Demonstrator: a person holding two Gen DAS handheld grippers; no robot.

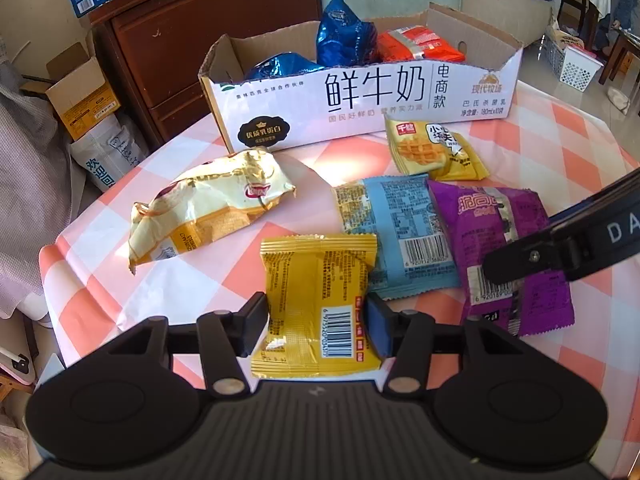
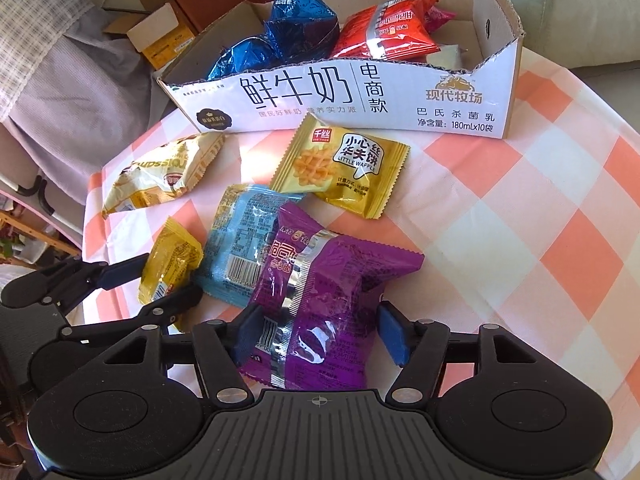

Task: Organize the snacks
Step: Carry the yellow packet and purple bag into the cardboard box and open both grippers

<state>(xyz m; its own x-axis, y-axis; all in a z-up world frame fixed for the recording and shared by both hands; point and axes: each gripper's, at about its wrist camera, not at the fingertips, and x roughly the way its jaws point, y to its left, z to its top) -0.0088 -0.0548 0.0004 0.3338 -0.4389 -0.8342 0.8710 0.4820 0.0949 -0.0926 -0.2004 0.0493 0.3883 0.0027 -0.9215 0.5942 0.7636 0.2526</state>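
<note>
Pinching a yellow snack packet (image 1: 316, 300) near the tabletop's near edge, the left gripper (image 1: 316, 320) is closed until both pads touch the wrapper's sides, which are creased inward. The right gripper (image 2: 320, 332) is set around a purple packet (image 2: 320, 300) just beside it; its jaws are fairly wide, the left pad touching the wrapper and the right pad apart from it, so nothing is held there yet. A blue packet (image 2: 240, 252) lies partly under the purple one. A waffle packet (image 2: 340, 168) and a cream packet (image 1: 208, 208) lie nearer the cardboard box (image 1: 360, 96), which stands at the far edge and already holds blue foil and red packets. The packets are judged light, soft and slick; the contents may crumble, so a gentle grip across the padded middle is advised rather than on the thin sealed edges.
</note>
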